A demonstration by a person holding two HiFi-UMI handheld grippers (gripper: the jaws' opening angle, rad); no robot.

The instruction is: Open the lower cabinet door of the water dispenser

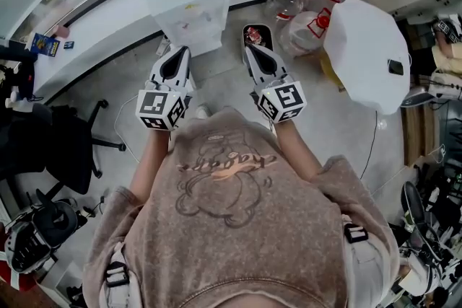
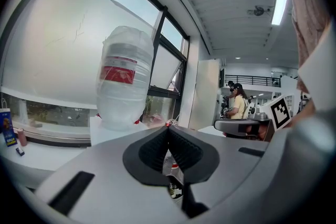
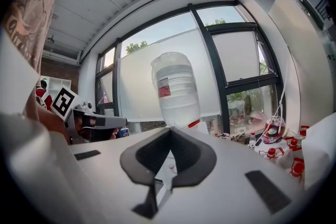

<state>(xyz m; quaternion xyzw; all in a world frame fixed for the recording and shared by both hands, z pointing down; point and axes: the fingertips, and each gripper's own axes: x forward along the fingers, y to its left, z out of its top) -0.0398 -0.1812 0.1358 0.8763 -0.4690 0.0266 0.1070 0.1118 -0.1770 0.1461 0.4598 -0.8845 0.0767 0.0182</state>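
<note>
Far left in the head view, a long pale surface (image 1: 94, 22) curves along the window wall. Its dark edge sweeps toward the water dispenser (image 1: 189, 7), and a small blue pack (image 1: 47, 45) lies on top. Below it a black office chair (image 1: 68, 148) stands on the grey floor (image 1: 224, 79), with a bare strip of floor between the chair and the person's arm.

The left gripper (image 1: 177, 54) is held out nearly level. Its fingers are closed tip to tip on nothing, and the left gripper view shows them (image 2: 168, 128) meeting below the inverted water bottle (image 2: 123, 78).

The water dispenser, a white box, stands with its back to the surface's edge, directly ahead of the left gripper. Its front face is turned toward the person. The lower cabinet door cannot be picked out on that face, and a gap of floor separates it from both grippers.

The right gripper (image 1: 254, 53) sits beside the left one, apart from it and to the right of the dispenser's front corner. Its fingers are also closed and empty, as the right gripper view confirms (image 3: 170, 129). Just beyond its tips a small dark container (image 1: 258, 34) lies on the floor.

Further right, clear bottles with red caps (image 1: 303, 11) crowd the dispenser's right side. A large white object (image 1: 364, 61) narrows the room there. Below it the floor is open except for a thin cable (image 1: 372, 148).
</note>
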